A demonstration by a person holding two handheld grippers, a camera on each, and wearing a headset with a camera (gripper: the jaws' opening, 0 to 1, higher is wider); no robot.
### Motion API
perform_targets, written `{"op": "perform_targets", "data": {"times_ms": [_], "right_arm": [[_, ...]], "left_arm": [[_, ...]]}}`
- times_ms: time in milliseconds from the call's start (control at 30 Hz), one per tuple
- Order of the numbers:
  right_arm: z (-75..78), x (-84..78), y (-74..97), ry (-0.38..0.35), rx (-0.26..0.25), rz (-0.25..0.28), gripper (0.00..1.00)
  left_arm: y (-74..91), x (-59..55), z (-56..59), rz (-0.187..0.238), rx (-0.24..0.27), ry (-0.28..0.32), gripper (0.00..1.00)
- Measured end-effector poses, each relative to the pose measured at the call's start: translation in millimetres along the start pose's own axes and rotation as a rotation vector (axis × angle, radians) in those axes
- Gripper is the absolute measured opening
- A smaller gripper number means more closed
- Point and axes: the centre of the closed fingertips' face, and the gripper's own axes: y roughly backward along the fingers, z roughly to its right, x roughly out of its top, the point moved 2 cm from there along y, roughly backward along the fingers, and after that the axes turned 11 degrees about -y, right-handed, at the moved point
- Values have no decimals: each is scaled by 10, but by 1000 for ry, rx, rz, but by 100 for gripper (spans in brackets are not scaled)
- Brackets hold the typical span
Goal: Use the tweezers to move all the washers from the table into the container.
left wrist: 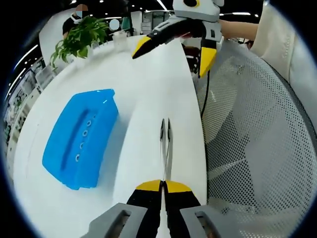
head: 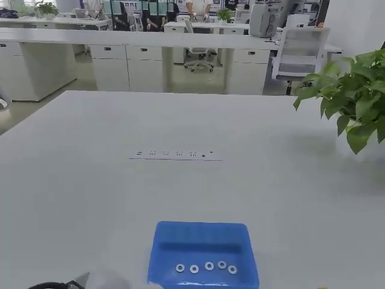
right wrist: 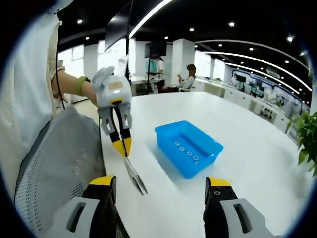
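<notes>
Yellow-tipped, the left gripper (left wrist: pixel 162 184) is clamped on the butt end of slim steel tweezers (left wrist: pixel 165 148), so that the pointed tips are left free and aimed forward over the near edge of the white table (left wrist: pixel 148 89). The right gripper (right wrist: pixel 161 181) is held aside with its jaws spread wide and nothing between them. Five small silver ring washers (head: pixel 209 265) are seen in a row inside the blue rectangular plastic container (head: pixel 201 226), close to the table's near edge. The transfer is judged essentially done.
</notes>
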Motion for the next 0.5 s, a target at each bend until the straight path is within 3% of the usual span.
{"op": "perform_targets", "data": {"times_ms": [67,167,333,500], "right_arm": [[75,11,74,-24,-50,40,78],[121,-4,155,-39,-83,64,83],[164,-17,251,-62,-129,95,84],[197,36,287,-58,-154,121,84]], "left_arm": [[-17,-14,7,-11,-11,2,0],[-25,-30,10,-26,-15,-5,0],[-54,-54,33,-53,-41,-6,0],[-54,-47,27,-53,-42,3,0]]}}
